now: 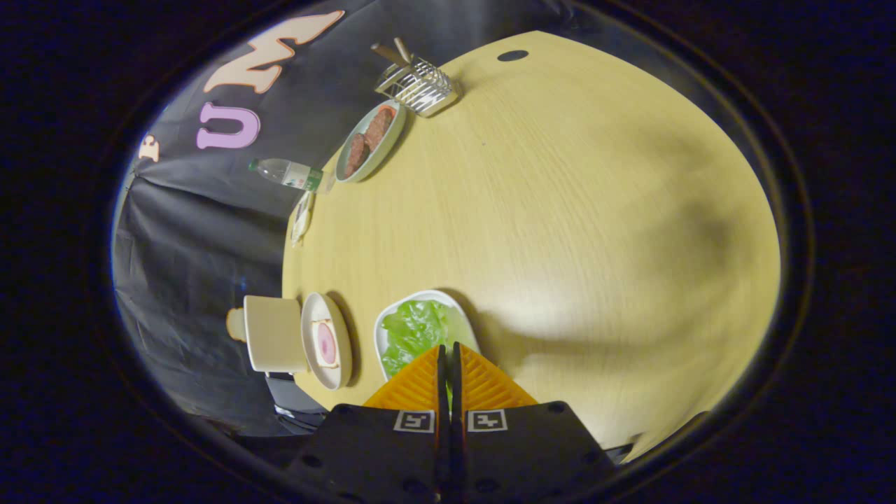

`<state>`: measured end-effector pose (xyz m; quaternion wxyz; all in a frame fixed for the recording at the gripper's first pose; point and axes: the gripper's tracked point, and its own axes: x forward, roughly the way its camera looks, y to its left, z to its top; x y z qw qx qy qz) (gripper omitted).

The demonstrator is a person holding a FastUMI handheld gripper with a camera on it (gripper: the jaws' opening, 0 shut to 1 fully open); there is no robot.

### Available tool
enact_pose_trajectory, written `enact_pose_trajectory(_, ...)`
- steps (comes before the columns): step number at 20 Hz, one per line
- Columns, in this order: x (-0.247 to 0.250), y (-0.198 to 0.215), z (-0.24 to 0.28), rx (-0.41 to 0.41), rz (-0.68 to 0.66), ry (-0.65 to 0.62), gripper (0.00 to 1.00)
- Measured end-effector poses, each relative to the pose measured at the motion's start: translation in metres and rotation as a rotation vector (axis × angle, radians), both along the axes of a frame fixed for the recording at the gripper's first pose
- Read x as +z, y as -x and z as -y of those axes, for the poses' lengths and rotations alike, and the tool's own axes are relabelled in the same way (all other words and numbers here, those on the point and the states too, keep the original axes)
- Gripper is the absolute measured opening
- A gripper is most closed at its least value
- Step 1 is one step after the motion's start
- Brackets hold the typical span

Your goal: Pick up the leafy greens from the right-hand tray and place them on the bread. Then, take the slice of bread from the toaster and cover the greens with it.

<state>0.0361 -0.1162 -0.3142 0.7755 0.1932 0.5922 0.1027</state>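
The leafy greens (414,329) lie in a white tray (458,308) on the wooden table, just beyond my fingertips and partly hidden behind them. My gripper (448,348) hangs over the tray's near end, its fingers drawn together with only a thin slit between them and nothing seen held. Beside the tray stands a white plate (313,315) carrying a slice of bread with a pink round on it (326,343). Past the plate, at the table's edge, sits a cream toaster (274,334) with a slice of bread (235,324) poking out of it.
Further along the same table edge lie a small flat packet (302,218), a plastic bottle (287,173), an oval dish of brown patties (369,140) and a wire rack (418,85). A dark hole (512,54) marks the far tabletop.
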Motion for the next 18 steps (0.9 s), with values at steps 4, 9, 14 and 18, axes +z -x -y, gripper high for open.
enact_pose_trajectory(4,0.025,0.002,-0.018,-0.025,0.023,-0.059,0.03)
enact_pose_trajectory(9,0.069,0.01,-0.061,-0.031,0.075,-0.171,0.04)
enact_pose_trajectory(14,0.103,0.023,-0.138,0.06,0.125,-0.271,0.03)
enact_pose_trajectory(18,0.112,0.03,-0.212,0.086,0.124,-0.391,0.03)
